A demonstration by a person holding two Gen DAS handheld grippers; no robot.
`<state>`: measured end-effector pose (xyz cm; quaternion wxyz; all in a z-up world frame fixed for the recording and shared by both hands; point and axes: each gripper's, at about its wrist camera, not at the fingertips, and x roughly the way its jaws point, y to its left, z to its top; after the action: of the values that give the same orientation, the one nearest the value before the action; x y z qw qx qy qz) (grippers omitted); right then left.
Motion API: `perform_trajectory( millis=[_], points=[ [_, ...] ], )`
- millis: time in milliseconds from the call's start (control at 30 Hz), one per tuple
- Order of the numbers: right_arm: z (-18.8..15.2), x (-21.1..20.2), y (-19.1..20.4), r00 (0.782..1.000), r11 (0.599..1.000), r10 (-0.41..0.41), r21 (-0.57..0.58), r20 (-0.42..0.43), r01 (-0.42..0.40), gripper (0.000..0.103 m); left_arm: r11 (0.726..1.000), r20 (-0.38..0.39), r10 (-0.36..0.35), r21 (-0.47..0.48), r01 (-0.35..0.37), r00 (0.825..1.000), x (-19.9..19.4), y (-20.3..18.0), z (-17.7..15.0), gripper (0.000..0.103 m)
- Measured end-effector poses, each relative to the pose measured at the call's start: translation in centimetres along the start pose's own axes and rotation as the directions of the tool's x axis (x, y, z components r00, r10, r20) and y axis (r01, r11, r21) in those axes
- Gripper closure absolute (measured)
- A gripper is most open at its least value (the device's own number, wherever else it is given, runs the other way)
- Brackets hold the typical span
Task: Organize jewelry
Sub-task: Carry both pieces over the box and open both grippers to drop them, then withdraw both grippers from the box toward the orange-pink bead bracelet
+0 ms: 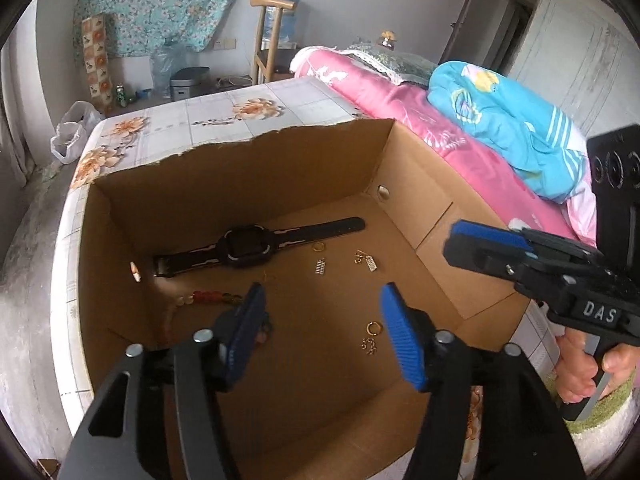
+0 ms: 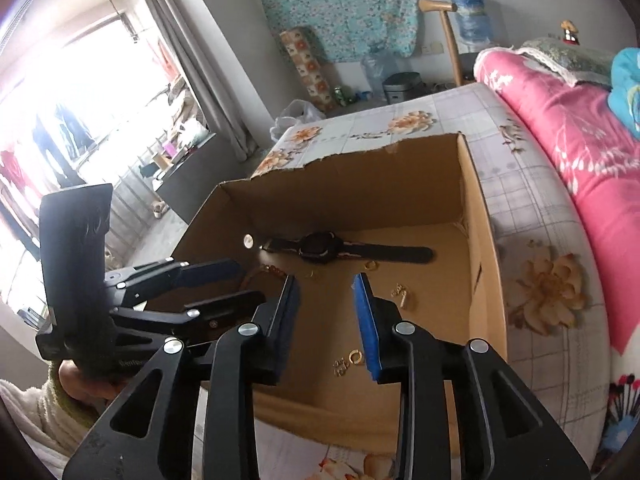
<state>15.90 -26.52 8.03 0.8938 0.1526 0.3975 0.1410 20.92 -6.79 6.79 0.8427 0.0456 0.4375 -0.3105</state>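
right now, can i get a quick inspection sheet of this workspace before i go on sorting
surface: flower-print cover on a bed, carrying an open cardboard box
job's things: black watch, gold ring, silver charms, gold ring and chain, red bead string, all loose on the box floor
clutter: nothing seen in the box
grippers: left gripper and right gripper open, empty, above the box
cables: nothing seen
surroundings: pink quilt, blue bedding, wooden chair, curtained window
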Motion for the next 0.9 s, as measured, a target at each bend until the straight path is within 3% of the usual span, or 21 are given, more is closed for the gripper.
perform_trajectory(
  millis=[300,567,900],
  points=[
    [-2.3,-3.4,2.0,0.996,0.999,-0.045,0.0,0.078,0.045,0.044,0.998,0.09,0.066,0.005,-0.067,0.994,-4.6,-0.4,-1.4,0.028],
    [-3.7,-6.8,3.9,0.987,0.999,-0.051,-0.009,0.149,0.053,0.034,0.994,0.198,0.098,0.033,-0.106,0.975,-10.4,-1.6,-5.0,0.014],
    [-6.1,-8.7,5.5,0.98,0.996,-0.081,-0.02,0.182,0.086,0.02,0.995,0.154,0.096,0.017,-0.1,0.983,-12.2,-1.8,-11.6,0.006]
  ],
)
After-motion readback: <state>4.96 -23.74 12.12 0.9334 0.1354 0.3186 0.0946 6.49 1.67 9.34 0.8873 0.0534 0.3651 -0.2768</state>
